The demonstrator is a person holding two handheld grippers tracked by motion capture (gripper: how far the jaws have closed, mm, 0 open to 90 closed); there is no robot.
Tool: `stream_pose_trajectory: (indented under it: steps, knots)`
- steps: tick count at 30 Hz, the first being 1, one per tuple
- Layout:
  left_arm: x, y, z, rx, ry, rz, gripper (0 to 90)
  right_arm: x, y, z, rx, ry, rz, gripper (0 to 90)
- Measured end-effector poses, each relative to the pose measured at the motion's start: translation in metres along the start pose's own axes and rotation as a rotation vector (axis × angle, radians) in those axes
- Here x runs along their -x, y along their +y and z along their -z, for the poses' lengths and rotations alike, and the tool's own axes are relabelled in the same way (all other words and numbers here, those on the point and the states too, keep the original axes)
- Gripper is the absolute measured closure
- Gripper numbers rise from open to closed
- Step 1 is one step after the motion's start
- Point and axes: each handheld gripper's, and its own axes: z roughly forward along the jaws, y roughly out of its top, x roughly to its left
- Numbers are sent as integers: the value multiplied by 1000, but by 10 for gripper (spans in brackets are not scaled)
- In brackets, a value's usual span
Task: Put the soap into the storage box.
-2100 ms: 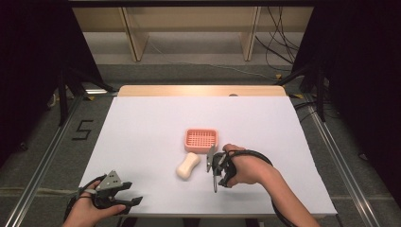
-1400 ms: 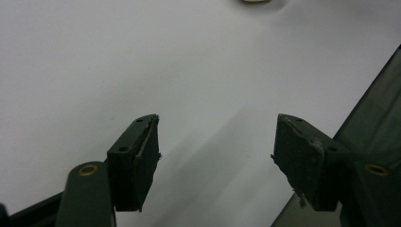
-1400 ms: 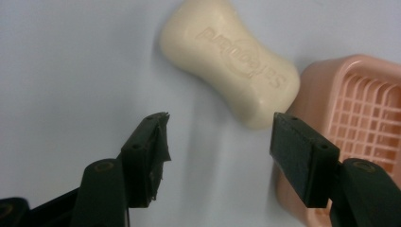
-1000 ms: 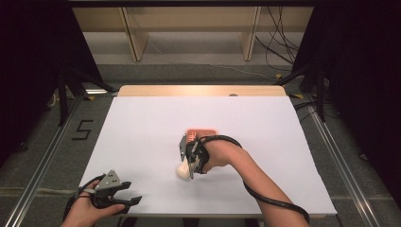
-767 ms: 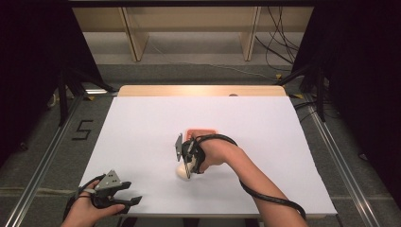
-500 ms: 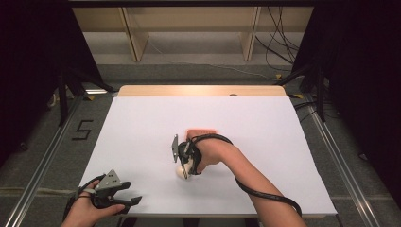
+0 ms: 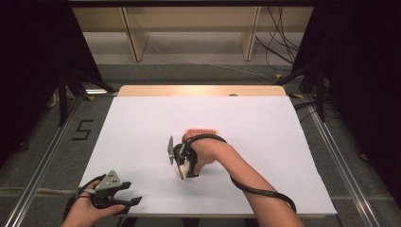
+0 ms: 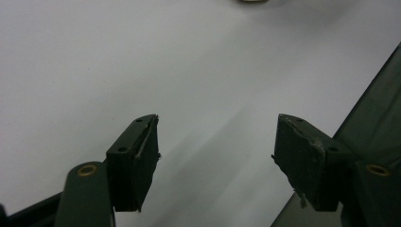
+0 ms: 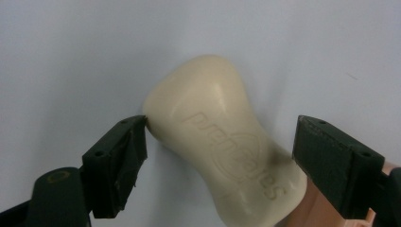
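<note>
White counter [image 7: 142, 123], soap bar [image 9: 222, 142] lying mid-counter between the right gripper [image 9: 220, 161]'s wide-spread jaws, which have just been opening. One pad touches the bar's edge; closing off-centre could squirt it sideways.

soap bar [image 7: 180, 171] mostly hidden by right gripper [image 7: 182, 161], pink tray [image 7: 201, 132] half covered

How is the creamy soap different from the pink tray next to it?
The soap is cream, the soap tray is pink-orange. The soap is a smooth, waisted bar with stamped letters; how the tray's top looks is hidden by the hand. The soap lies between the right gripper's open jaws; the tray sits beside it. Both rest on the white table.
</note>
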Motion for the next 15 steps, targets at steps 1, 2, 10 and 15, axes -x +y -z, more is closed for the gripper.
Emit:
stream_pose_trajectory:
  steps: [1, 2, 10, 15]
  knots:
    - [0, 0, 0, 0, 0, 0, 311, 0, 0, 0, 0, 0, 0, 198]
    - [1, 0, 0, -2, -8, 14, 310, -1, 2, -1, -20, 6, -2, 219]
    - [1, 0, 0, 4, -6, 18, 310, -2, 5, -6, -46, 49, -59, 376]
    - [1, 0, 0, 11, -6, 19, 309, -1, 5, -7, -31, 52, -94, 403]
